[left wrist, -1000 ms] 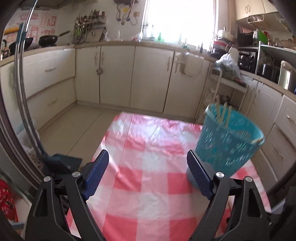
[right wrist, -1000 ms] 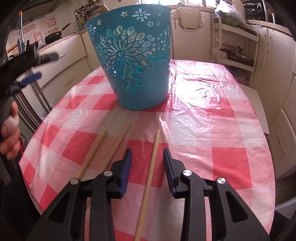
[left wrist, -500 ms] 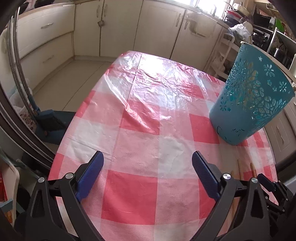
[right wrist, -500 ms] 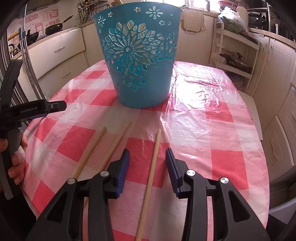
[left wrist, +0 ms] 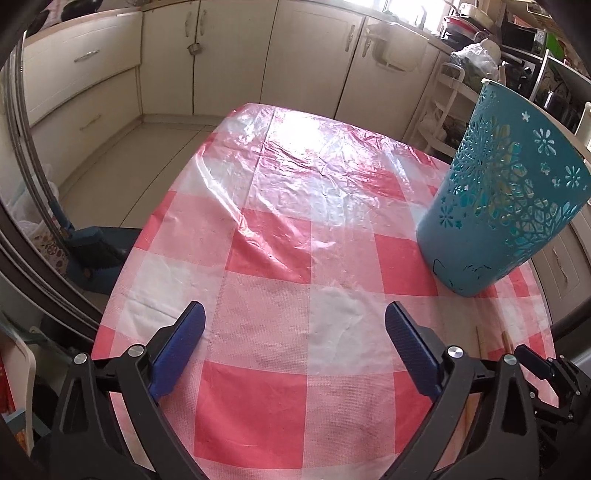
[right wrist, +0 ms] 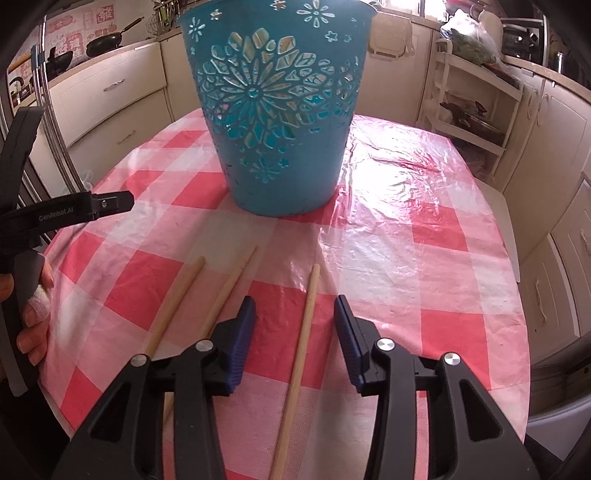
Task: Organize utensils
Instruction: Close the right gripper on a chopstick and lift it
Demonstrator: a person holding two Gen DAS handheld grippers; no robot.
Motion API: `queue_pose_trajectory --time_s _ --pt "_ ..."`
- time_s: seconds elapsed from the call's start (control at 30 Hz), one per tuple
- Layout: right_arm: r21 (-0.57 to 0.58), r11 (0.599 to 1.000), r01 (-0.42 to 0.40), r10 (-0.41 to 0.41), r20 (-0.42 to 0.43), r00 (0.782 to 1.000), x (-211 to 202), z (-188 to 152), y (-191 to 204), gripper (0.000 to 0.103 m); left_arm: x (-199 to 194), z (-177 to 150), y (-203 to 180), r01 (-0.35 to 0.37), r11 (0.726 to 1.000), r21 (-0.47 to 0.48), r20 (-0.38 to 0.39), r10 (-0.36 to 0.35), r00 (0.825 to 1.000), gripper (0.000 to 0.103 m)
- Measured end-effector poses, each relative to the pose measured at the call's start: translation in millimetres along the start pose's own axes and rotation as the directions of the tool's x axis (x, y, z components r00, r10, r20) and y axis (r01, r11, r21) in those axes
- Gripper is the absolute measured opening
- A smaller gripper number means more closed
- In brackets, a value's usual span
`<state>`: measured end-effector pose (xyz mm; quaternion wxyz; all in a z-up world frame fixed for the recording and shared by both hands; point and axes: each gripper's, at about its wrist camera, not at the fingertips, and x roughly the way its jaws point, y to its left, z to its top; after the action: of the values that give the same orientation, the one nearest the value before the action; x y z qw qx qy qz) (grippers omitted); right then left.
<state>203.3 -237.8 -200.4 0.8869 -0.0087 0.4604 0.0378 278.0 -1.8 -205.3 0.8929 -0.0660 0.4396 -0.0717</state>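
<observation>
This is a home kitchen. A table with a red-and-white checked cloth (left wrist: 266, 258) stands in the middle. Behind the table run cream cabinets (left wrist: 306, 62) with drawers (metal handles). To the left of the table, black pans (right wrist: 107, 38) stand on the counter.

Daylight enters from a window (left wrist: 406, 5) behind the counters, overexposed to plain white, and throws a broad glare patch over the far half of the crinkled plastic tablecloth (left wrist: 295, 155) in both views, washing the red checks to pale pink. The teal basket (right wrist: 277, 110) is backlit, its cut-outs glowing, with a soft shadow on the cloth at its near base; near cloth is evenly, moderately lit. Strong fisheye bending curves cabinets and table edge, dark vignette fills the corners, and detail softens slightly toward the rim, centre sharp.
</observation>
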Motion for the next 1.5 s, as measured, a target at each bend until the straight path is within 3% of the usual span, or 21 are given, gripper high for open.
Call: queue_pose_trajectory --time_s 0.17,0.23,0.33,0.5,0.57,0.67,0.87,1.1,1.27,1.5 --pt "-0.008 1.000 -0.002 0.002 0.000 1.000 -2.1 -0.9 -1.3 0.018 2.0 -0.6 -4.9 -0.014 1.000 0.020 -0.006 0.014 1.000 0.094" --pt "0.000 1.000 -0.012 0.012 -0.010 1.000 -2.4 -0.1 -2.4 0.014 1.6 -0.9 -5.5 -0.014 1.000 0.021 -0.006 0.014 1.000 0.094" --pt "0.035 0.999 -0.041 0.042 -0.027 0.999 -1.7 2.0 -7.9 0.014 1.7 -0.9 -5.6 -0.015 1.000 0.021 -0.006 0.015 1.000 0.095" --pt "-0.009 1.000 -0.029 0.028 -0.028 0.999 -0.9 1.8 -4.2 0.014 1.9 -1.0 -6.4 -0.017 1.000 0.024 -0.007 0.017 1.000 0.095" --pt "0.008 0.999 -0.032 0.032 -0.028 0.999 -2.1 0.8 -6.8 0.006 2.0 -0.9 -6.3 -0.016 1.000 0.024 -0.006 0.016 1.000 0.095" --pt "0.042 0.998 -0.044 0.045 -0.028 0.999 -4.6 -1.1 -12.4 0.006 1.5 -0.8 -6.5 -0.014 1.000 0.022 -0.005 0.014 1.000 0.095" --pt "-0.009 1.000 -0.027 0.026 -0.023 0.999 -4.4 -0.7 -5.6 0.006 1.4 -1.0 -7.1 -0.017 0.999 0.030 -0.007 0.017 1.000 0.095" --pt "0.118 0.984 -0.136 0.129 0.071 0.989 -33.8 4.0 -23.8 0.006 0.0 -1.5 -5.7 -0.011 1.000 0.025 -0.004 0.011 1.000 0.095" --pt "0.218 0.948 -0.233 0.211 0.118 0.970 -41.8 1.5 -41.2 0.006 0.3 -1.6 -6.1 -0.012 1.000 0.026 -0.005 0.012 1.000 0.095" --pt "0.239 0.920 -0.312 0.263 0.213 0.941 -63.7 9.3 -46.7 0.006 0.1 -1.3 -6.5 -0.014 1.000 0.028 -0.006 0.015 1.000 0.095"
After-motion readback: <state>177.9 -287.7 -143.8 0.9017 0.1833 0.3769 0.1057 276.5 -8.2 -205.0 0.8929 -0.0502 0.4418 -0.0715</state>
